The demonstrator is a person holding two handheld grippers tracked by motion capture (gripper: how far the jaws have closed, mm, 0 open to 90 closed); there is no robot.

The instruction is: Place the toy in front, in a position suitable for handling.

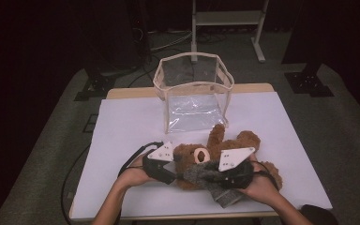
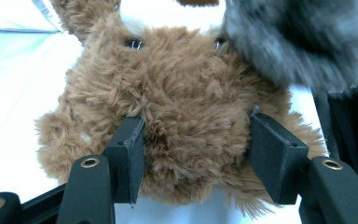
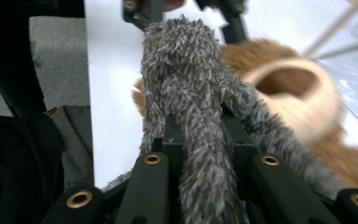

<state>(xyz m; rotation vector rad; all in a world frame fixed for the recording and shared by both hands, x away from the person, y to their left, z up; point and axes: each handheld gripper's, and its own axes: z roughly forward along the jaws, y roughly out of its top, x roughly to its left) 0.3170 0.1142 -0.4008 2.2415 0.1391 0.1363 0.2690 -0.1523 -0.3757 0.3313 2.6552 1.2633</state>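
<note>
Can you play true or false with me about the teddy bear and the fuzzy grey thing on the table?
1. The left gripper has its jaws on both sides of the teddy bear's head. True.
2. The right gripper holds nothing. False: its jaws are shut on the fuzzy grey cloth.
3. The teddy bear is inside the clear bag. False: in the high view it lies on the white table, in front of the bag.
4. The clear bag stands upright with its top open. True.
5. The grey cloth lies far from the bear. False: it is right against the bear's head.
</note>
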